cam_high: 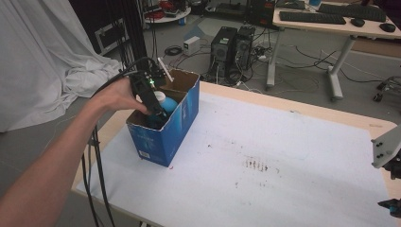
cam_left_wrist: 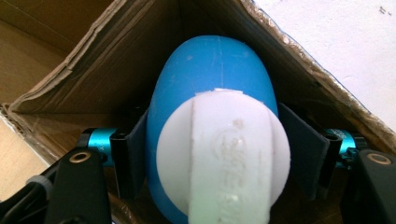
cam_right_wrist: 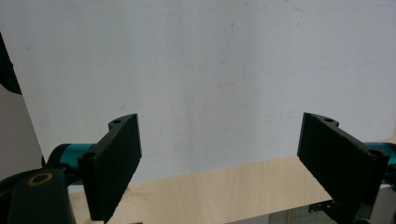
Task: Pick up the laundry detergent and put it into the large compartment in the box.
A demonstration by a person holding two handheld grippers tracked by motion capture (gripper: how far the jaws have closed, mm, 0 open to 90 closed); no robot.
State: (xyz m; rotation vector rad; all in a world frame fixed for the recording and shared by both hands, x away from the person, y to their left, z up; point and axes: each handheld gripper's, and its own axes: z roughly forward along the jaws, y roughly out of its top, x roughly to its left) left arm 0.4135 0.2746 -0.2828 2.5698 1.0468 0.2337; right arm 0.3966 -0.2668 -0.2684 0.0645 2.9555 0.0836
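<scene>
Left claw (cam_left_wrist: pixel 212 154) beside smooth blue egg-shaped bottle (cam_left_wrist: pixel 210 84), cardboard box (cam_left_wrist: pixel 93 56).

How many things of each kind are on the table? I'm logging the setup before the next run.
Cardboard box: 1
Blue and white bottle inside the box: 1
White sheet covering the table: 1
Hand-held grippers: 2, the left gripper in the box with its jaws either side of the bottle, the right gripper open over the sheet
Total: 5
</scene>
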